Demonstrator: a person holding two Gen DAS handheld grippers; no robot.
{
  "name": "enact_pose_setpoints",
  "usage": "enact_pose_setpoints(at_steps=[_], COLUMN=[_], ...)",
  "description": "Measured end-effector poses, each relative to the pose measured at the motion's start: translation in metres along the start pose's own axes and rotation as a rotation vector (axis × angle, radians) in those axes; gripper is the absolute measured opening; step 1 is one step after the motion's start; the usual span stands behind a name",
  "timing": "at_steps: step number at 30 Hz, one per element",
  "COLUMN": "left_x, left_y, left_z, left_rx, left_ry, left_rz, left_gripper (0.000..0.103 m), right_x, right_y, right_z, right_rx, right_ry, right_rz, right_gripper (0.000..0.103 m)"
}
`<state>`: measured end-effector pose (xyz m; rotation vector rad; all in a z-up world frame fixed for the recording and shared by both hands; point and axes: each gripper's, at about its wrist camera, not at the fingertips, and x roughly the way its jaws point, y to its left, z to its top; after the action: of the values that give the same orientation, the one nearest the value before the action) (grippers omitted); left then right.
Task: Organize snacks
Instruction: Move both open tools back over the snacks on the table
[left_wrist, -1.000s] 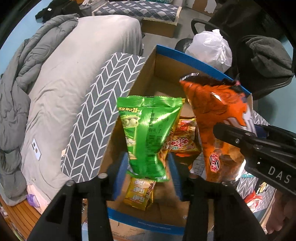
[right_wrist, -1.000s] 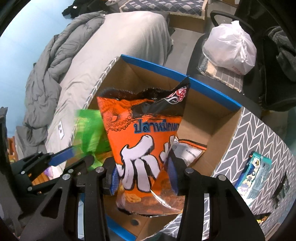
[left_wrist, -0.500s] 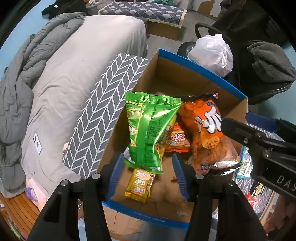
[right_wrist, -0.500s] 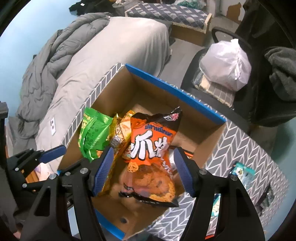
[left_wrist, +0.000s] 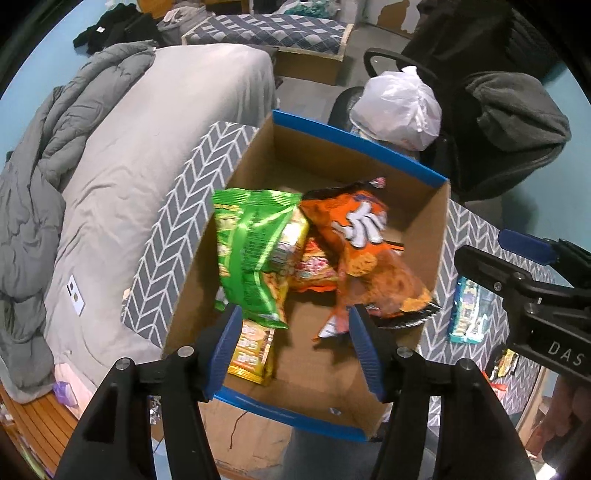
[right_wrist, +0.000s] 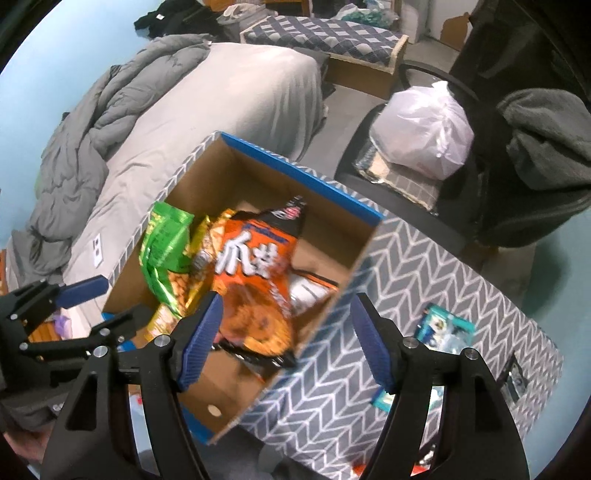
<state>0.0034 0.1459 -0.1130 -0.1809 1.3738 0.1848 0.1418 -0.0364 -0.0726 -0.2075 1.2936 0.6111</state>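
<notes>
- Left gripper (left_wrist: 293, 347): jaws apart, just been opening, nothing held.
- Right gripper (right_wrist: 286, 339): likewise.
- Green bag (left_wrist: 251, 254), orange bag (left_wrist: 365, 251): lying in cardboard box (left_wrist: 432, 236).

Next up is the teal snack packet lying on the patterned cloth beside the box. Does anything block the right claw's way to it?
Nothing visible does. The teal packet lies in the open on the chevron cloth, beyond the cardboard box wall, just past the right claw, whose jaws have just been opening and hold nothing.
</notes>
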Motion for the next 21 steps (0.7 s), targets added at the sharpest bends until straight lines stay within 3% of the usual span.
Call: enact_pose_setpoints(at_steps=[19,21], left_x=[-0.008,-0.007], left_y=[-0.121,-0.135], left_z=[-0.025,-0.026], left_rx=[0.212,0.23], left_ry=[0.022,0.022], left_rz=[-0.055,-0.057], left_gripper=[0.064,0.068], right_x=[-0.032,-0.034], right_y=[-0.116,-0.129], right_z=[-0.076,-0.085], right_rx=[0.149,0.162], right_ry=[0.018,0.02], right_rz=[-0.064,-0.069], right_gripper=[0.073,0.073])
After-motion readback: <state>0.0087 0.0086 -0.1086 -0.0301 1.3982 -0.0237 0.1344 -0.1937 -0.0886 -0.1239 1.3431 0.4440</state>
